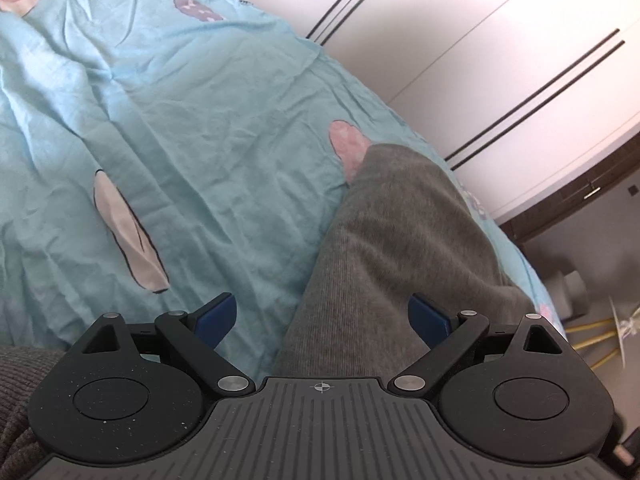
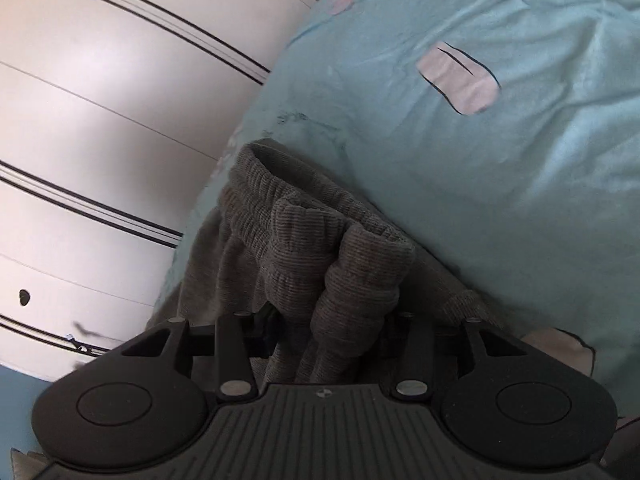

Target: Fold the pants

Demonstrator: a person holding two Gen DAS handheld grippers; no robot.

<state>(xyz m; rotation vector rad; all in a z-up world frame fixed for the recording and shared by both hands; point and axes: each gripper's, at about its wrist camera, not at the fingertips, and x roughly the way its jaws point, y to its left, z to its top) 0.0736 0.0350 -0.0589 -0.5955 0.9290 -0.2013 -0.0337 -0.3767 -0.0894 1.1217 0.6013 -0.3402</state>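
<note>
Grey knit pants (image 1: 400, 220) lie on a light blue bedsheet (image 1: 180, 120), one leg running away from me toward the bed's edge. My left gripper (image 1: 322, 304) hovers over that leg, open, its blue pads (image 1: 218, 316) wide apart and gripping nothing. More ribbed grey fabric (image 1: 16, 380) shows at the lower left. In the right wrist view the ribbed waistband (image 2: 320, 220) is bunched up and lifted off the sheet (image 2: 480, 160). My right gripper (image 2: 328, 340) is shut on that bunch, and its fingers are mostly hidden by the cloth.
White wardrobe doors with black stripes (image 1: 480, 40) (image 2: 100, 120) stand close along the bed's far edge. Beyond the bed corner, yellow rods (image 1: 592, 340) and a grey object (image 1: 568, 288) rest on the floor. The sheet has printed pink and white patches (image 1: 128, 236).
</note>
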